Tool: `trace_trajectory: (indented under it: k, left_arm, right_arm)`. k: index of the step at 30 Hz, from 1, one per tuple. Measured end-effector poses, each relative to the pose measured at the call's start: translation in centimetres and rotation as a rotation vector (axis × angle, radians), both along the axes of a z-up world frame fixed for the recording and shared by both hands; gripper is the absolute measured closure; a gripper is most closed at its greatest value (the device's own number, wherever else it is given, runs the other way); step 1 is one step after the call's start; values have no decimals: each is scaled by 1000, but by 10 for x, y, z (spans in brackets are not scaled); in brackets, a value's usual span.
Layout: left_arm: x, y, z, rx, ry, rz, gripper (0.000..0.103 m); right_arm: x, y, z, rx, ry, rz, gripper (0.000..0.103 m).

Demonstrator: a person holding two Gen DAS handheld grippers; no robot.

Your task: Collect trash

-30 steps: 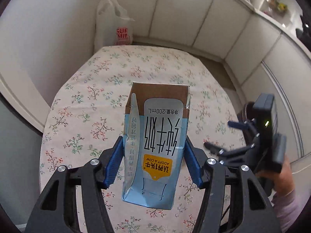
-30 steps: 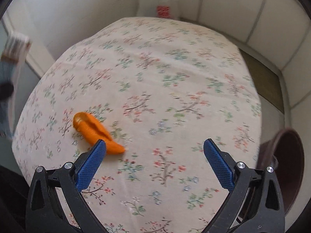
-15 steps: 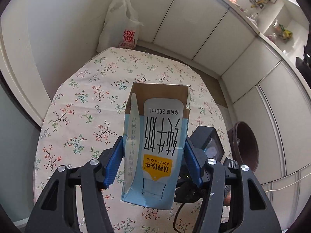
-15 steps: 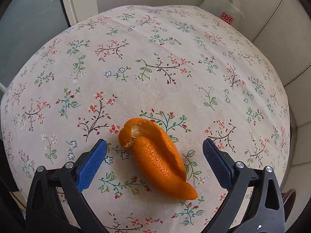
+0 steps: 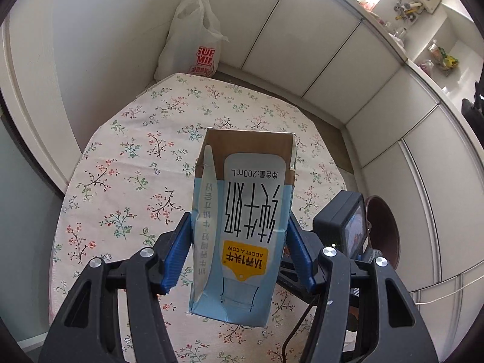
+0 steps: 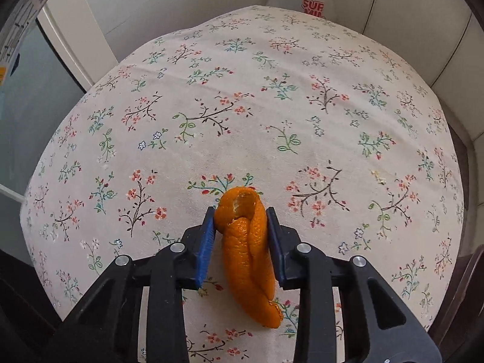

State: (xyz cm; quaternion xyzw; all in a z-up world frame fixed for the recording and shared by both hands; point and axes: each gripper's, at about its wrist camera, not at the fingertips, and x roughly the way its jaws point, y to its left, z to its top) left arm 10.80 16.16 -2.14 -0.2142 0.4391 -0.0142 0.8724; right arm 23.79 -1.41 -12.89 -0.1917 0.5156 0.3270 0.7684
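One orange peel (image 6: 246, 251) lies on the floral tablecloth (image 6: 242, 106) at the near edge of the round table, a single curled strip with its pale inner side showing at the far end. The right gripper (image 6: 240, 220) points steeply down over it. Its jaws have just been closing, and the two blue pads (image 6: 205, 248) now press against the peel's left and right flanks, with the peel between them and its near tail trailing out toward the camera. The peel appears to rest on the cloth.

One milk carton (image 5: 242, 220), light blue with a brown band at its far end and a yellow label near the camera, is clamped in the left gripper (image 5: 239, 242). Both blue pads bear on the carton's side walls at about mid-length. The carton is held above the table, its print upside down in the left wrist view, its lower end crumpled. A corner of the same carton shows at the top left of the right wrist view.

Beyond the table's far edge, one white plastic bag (image 5: 193, 39) with red lettering stands against the wall. To the right of the table, one dark brown round bin (image 5: 384, 230) sits on the floor beside white cabinet doors (image 5: 348, 69). One black camera body (image 5: 345, 227) of the right gripper shows between the carton and the bin.
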Motion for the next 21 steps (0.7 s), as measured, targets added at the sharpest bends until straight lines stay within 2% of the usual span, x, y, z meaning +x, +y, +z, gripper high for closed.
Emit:
trace_trajectory:
  k: [9,15,21]
  left_arm:
    - [8,-15,-5,-20,-2,-22,44]
    - [17,-34,-13,-20,11,-46,44]
    - [26,-57,-17,-19,16,-83,44]
  right_arm:
    - [9,-65,55,105,-118,-161,73]
    - [7,-124,96,196,-208,-279,73]
    - [2,-191,137,272,-337,-434,74]
